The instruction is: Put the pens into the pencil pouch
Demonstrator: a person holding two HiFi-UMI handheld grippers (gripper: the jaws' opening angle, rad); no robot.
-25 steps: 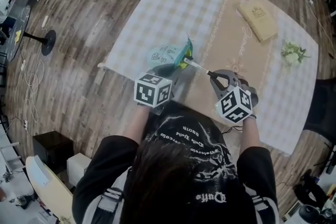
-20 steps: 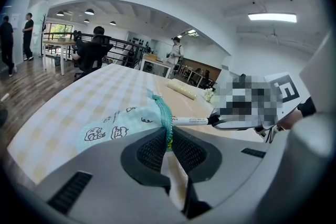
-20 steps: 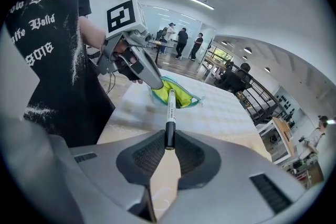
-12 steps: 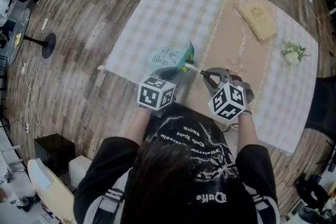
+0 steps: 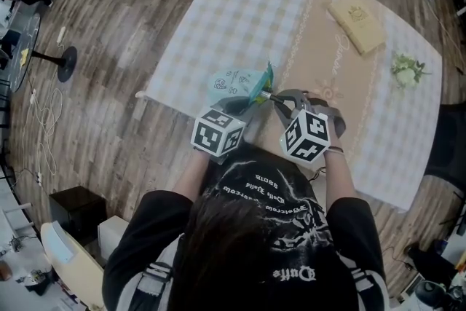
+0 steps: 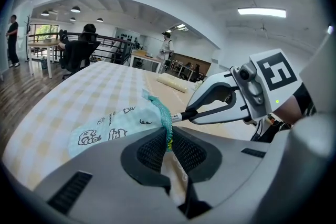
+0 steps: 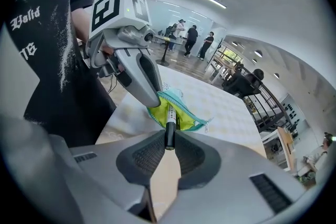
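Left gripper (image 6: 167, 140) is clenched on the teal zipper edge of the mint-green fabric pencil pouch (image 6: 113, 126) printed with small cartoon drawings. The reason looks plain: pinching one lip of so limp a bag keeps it from sliding away and tips its mouth up toward the other hand. The pencil pouch sits near the front edge of the table with the pale checked cloth (image 5: 240, 4), just ahead of the person. Its body stretches away to the left, while the held end is raised. In the right gripper view the mouth gapes enough to show a lime-yellow lining. The white-barrelled pen with a black rear end (image 7: 169, 122) points straight into that gap, its front part already past the zipper and in line with the pouch so it can slide in lengthwise. Right gripper (image 7: 169, 147) grasps the pen by its black tail, jaws closed on it. That probably leaves most of the barrel free to enter before letting go. Pushing further could fold the unheld lip inward. Far to the right, a tan book (image 5: 357, 25) and a sprig of white flowers (image 5: 406, 73) lie well apart from this work.
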